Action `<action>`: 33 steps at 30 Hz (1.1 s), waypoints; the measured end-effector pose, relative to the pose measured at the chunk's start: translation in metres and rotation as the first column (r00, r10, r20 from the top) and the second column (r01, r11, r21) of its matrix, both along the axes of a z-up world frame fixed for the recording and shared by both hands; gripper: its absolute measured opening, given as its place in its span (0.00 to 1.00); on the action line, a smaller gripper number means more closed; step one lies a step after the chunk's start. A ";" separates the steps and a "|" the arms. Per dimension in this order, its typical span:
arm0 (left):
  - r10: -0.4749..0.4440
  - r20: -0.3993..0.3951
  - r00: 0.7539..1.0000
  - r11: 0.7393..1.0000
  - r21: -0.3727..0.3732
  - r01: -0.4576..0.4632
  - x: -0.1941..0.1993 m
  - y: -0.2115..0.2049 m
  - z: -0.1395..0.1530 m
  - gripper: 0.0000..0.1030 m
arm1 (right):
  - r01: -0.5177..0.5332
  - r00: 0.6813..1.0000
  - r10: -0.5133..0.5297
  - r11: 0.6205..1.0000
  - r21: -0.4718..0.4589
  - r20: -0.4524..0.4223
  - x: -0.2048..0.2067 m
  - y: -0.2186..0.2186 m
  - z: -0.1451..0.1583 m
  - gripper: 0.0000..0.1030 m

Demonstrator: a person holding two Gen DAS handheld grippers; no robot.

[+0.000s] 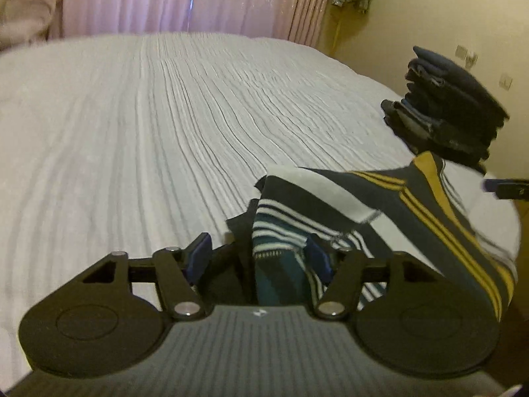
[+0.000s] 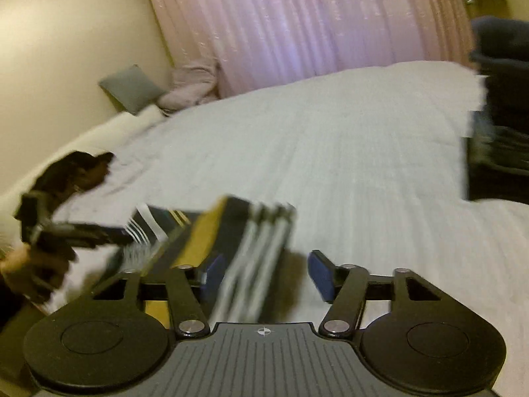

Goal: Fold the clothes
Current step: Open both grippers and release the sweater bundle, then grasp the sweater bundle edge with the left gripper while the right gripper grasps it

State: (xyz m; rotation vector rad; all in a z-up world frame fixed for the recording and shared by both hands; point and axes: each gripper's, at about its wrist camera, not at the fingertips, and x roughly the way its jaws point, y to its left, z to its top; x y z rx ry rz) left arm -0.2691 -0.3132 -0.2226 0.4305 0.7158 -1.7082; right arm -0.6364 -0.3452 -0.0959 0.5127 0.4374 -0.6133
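Striped garment first: it fills the lower centre and lower right of the left wrist view, a navy, white and mustard knit bunched into a loose fold and lifted just above the bedspread. Its teal-and-white hem hangs down between the blue pads of the left gripper. The jaws stand part open with the cloth between them, and whether the pads actually press on it I cannot tell, since the fabric hides the contact.

In the right wrist view the same garment lies blurred across the lower centre and lower left. The right gripper has its jaws wide apart; the striped edge runs past the left pad while the right pad stands clear of it, so nothing is pinched there. At the left edge of that view a hand carries the other tool.

Beyond the garment the pale bedspread lies bare through the middle of both views. Farther off, at the right edge, a stack of dark folded clothes sits on the bed, several layers high.

Judging from this, a good share of the folding is done, as the stack shows. The striped piece looks folded or nearly so but not yet laid on the stack; placing it there remains. No other loose clothing is clearly visible.
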 end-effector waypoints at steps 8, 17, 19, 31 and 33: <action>-0.025 -0.025 0.999 1.000 0.006 0.025 0.005 -0.015 -0.006 0.16 | -0.029 0.996 0.018 0.991 0.128 0.087 0.040 -0.054 -0.024 0.76; -0.067 -0.019 0.998 0.991 -0.118 0.064 0.001 0.024 0.006 0.05 | 0.008 0.985 -0.039 0.983 0.184 0.167 0.008 -0.052 -0.033 0.08; -0.049 -0.029 0.998 0.990 -0.136 0.045 0.004 0.022 0.013 0.05 | 0.009 0.982 -0.039 0.987 0.159 0.185 0.001 -0.049 -0.025 0.08; 0.034 -0.046 0.998 0.999 0.030 -0.032 0.020 -0.044 -0.021 0.05 | 0.090 0.992 -0.107 0.973 0.214 0.071 0.032 -0.090 -0.056 0.07; 0.040 -0.061 0.997 0.998 0.042 -0.037 0.022 -0.047 -0.024 0.06 | 0.089 0.989 -0.117 0.960 0.265 0.089 0.028 -0.095 -0.063 0.08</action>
